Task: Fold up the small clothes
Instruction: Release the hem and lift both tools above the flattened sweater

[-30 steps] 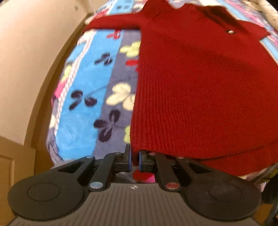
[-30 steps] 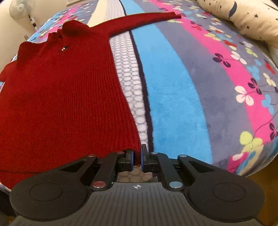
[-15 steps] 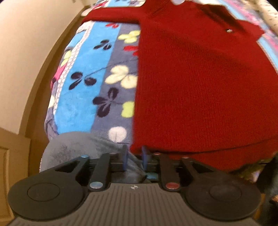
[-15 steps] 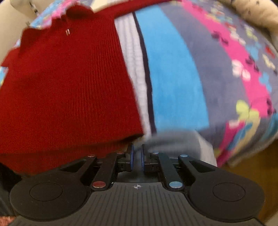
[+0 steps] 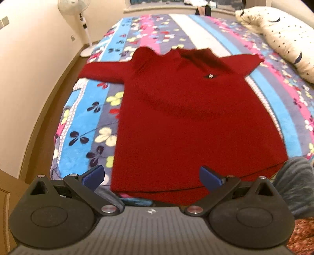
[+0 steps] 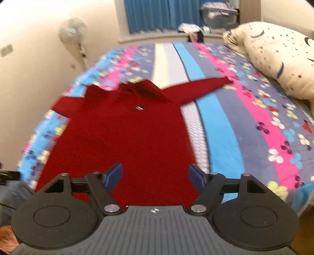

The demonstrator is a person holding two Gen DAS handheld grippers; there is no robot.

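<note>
A small dark red knitted sweater (image 5: 188, 125) lies flat, front up, on the flowered striped blanket (image 5: 88, 129), sleeves spread to both sides, hem at the bed's near edge. It also shows in the right wrist view (image 6: 125, 141). My left gripper (image 5: 152, 177) is open and empty, raised above and behind the hem. My right gripper (image 6: 155, 177) is open and empty, also raised above the hem.
A cream pillow with stars (image 5: 282, 39) lies at the bed's right side. A standing fan (image 5: 75, 11) is by the left wall. Blue curtains and a window sill (image 6: 157, 17) are at the far end. A grey trouser leg (image 5: 294, 188) is near right.
Both grippers were shut on the sweater's hem corners. They have let go, opened wide and lifted back and up, so the whole sweater is now in view.
</note>
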